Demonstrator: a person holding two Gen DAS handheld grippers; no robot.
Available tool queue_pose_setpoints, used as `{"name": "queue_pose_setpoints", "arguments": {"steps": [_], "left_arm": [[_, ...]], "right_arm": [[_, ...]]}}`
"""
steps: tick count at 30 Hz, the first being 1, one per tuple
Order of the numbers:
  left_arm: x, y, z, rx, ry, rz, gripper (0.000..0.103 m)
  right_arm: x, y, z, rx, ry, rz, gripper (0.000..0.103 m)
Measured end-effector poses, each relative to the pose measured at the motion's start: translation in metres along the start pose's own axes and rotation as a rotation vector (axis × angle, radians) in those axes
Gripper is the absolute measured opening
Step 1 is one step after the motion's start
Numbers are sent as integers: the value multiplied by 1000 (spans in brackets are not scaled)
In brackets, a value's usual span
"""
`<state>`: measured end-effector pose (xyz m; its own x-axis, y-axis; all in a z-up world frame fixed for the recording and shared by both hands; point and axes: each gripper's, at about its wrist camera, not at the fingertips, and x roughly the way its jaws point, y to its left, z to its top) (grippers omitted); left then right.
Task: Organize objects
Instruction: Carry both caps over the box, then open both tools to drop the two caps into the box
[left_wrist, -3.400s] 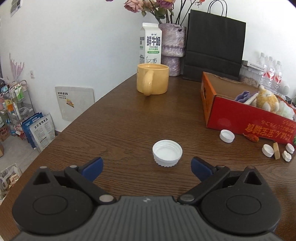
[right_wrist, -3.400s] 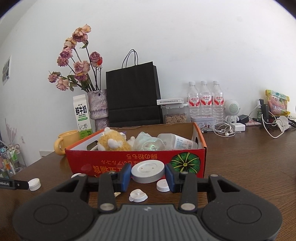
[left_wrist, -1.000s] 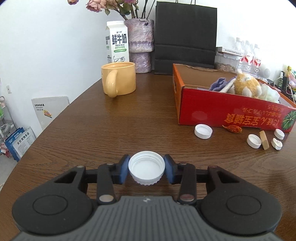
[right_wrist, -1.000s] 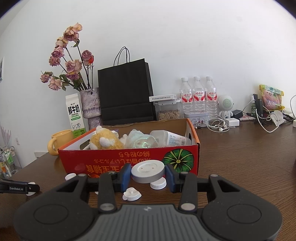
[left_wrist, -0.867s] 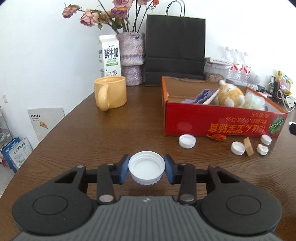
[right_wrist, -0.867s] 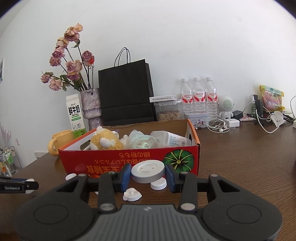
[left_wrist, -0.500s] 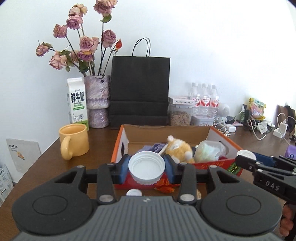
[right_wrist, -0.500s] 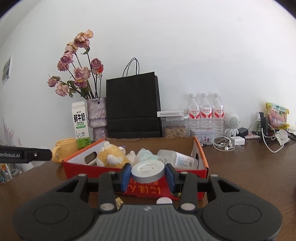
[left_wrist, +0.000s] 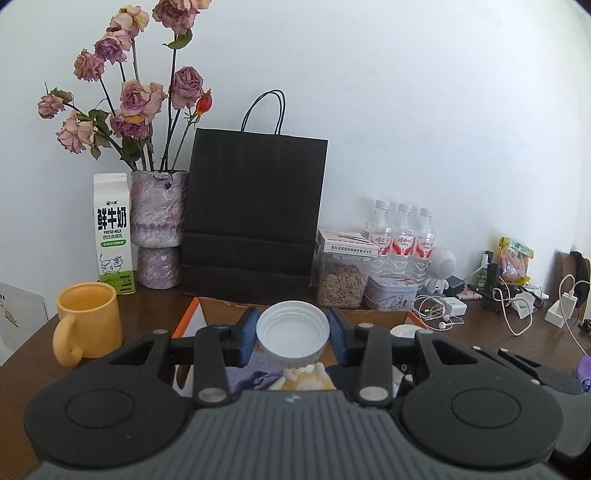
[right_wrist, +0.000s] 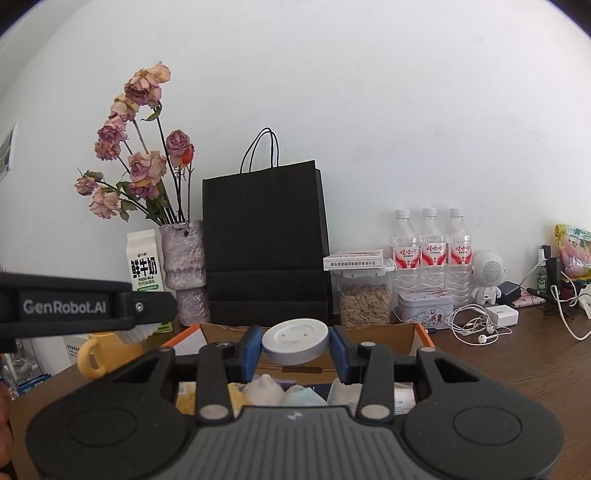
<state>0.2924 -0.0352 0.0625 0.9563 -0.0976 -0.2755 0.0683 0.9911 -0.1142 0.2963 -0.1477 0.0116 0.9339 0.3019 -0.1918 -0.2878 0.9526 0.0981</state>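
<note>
My left gripper (left_wrist: 293, 336) is shut on a white screw cap (left_wrist: 293, 334), hollow side up, held above the open cardboard box (left_wrist: 192, 316). Below the cap, a yellow plush toy (left_wrist: 306, 380) and purple cloth (left_wrist: 251, 376) lie in the box. My right gripper (right_wrist: 294, 345) is shut on a flat white round lid (right_wrist: 294, 339), also over the box (right_wrist: 419, 338), whose contents include soft white and yellow items (right_wrist: 266, 393). The left gripper's body (right_wrist: 74, 308) shows at the left of the right wrist view, with its cap's ribbed edge (right_wrist: 136, 334) peeking below it.
A yellow mug (left_wrist: 86, 323) stands left of the box. Behind it are a milk carton (left_wrist: 112, 238), a vase of dried roses (left_wrist: 157, 229), a black paper bag (left_wrist: 255, 218), a seed jar (left_wrist: 343, 282), water bottles (left_wrist: 402, 236) and cables (left_wrist: 517, 314) on the wooden table (right_wrist: 535, 369).
Both grippers have risen and moved forward with their caps, from above the table in front of the box to over its open top. The loose caps on the table have dropped out of view.
</note>
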Motion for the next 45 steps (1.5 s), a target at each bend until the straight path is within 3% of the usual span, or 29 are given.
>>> {"name": "queue_pose_setpoints", "arguments": {"steps": [14, 17, 18, 19, 20, 21, 22, 23, 34, 41, 45], "left_arm": [[49, 19, -8, -45, 43, 10, 41], [51, 22, -9, -56, 49, 18, 46], [50, 24, -9, -62, 47, 19, 59], [50, 25, -9, -68, 43, 25, 82], [49, 25, -9, -74, 36, 36, 94], [46, 25, -9, -78, 17, 55, 103], [45, 25, -9, -79, 0, 68, 103], [44, 25, -9, -81, -4, 73, 103], [42, 27, -10, -100, -1, 75, 103], [-3, 32, -12, -88, -97, 67, 103], [-23, 41, -22, -81, -88, 61, 103]], "right_arm": [[45, -13, -12, -22, 79, 2, 39], [45, -12, -14, -32, 80, 7, 39], [44, -11, -14, -34, 76, 5, 41], [43, -12, -14, -32, 75, 4, 52], [41, -12, -14, -27, 71, 0, 60], [40, -13, -14, -24, 64, -6, 78], [38, -14, -14, -21, 55, -14, 89], [38, -15, -14, -19, 49, -18, 90], [32, -19, -14, -2, 40, -28, 96], [-3, -17, -10, -44, -5, -39, 100], [-25, -15, -13, -68, -8, -19, 102]]}}
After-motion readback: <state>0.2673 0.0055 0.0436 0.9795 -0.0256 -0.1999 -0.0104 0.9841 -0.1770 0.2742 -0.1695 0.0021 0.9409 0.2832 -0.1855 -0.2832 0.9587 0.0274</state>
